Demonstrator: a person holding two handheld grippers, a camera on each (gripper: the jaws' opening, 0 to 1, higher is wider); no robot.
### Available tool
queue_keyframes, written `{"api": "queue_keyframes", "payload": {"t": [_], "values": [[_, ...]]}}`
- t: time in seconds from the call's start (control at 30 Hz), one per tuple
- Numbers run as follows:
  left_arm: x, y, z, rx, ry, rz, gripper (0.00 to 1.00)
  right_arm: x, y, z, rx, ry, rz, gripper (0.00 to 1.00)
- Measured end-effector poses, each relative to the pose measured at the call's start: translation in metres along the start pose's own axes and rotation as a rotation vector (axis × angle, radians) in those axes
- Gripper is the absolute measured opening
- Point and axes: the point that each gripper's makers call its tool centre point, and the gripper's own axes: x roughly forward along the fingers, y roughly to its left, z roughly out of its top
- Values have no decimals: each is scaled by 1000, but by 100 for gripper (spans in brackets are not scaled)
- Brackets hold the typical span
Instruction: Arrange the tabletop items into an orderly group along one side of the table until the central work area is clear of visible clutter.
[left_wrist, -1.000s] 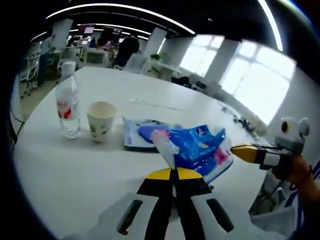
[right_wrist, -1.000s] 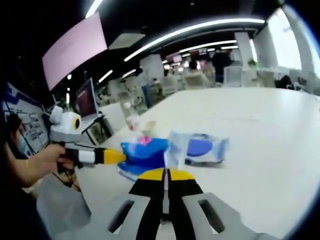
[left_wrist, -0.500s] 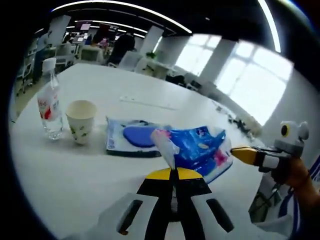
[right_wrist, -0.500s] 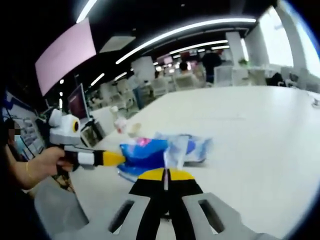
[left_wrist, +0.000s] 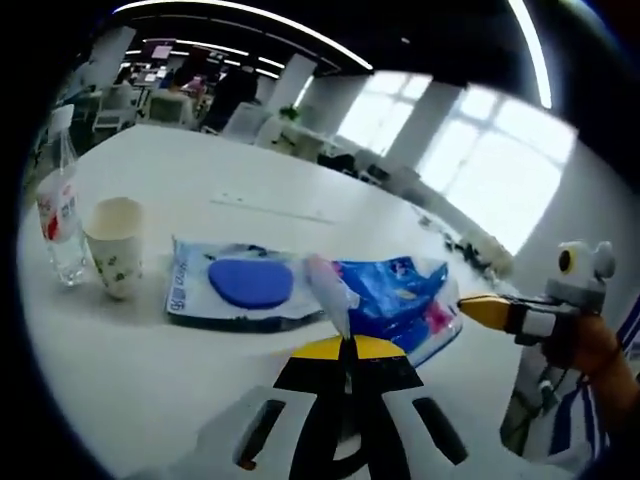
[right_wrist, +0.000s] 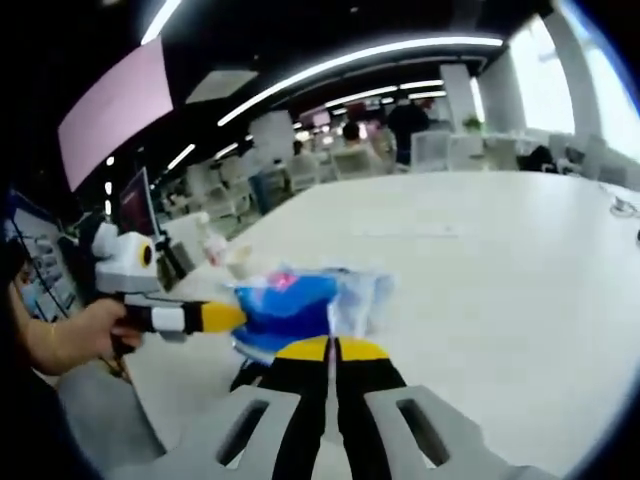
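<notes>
Left gripper view: left gripper fingers pinched on blue wipes packet, lifted beside flat wipes pack, paper cup, water bottle on tabletop.

Right gripper view: right gripper fingers clamped on packet's opposite edge; thin film likely to tear or slip if pulled apart.

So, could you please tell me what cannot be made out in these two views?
- Water bottle, left gripper view: its label print is too small.
- Paper cup, right gripper view: blurred, partly behind the blue packet.
- White wipes pack, left gripper view: its near corner is hidden by the blue packet.
</notes>
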Motion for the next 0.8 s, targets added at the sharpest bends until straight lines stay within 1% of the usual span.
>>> {"api": "queue_keyframes", "payload": {"t": [0.03, 0.23, 0.43, 0.57, 0.8], "values": [[2, -2, 2, 7, -12, -8, 1, 0, -4, 1, 7, -3, -5, 0], [18, -8, 1, -7, -23, -34, 1, -3, -18, 3, 24, -17, -36, 0], [36, -13, 1, -14, -37, -42, 1, -3, -32, 4, 30, -23, -71, 0], [47, -18, 4, -7, -57, -59, 1, -3, -42, 7, 37, -35, -92, 0], [66, -22, 5, -57, -70, -76, 1, -2, -61, 10, 41, -44, -124, 0]]}}
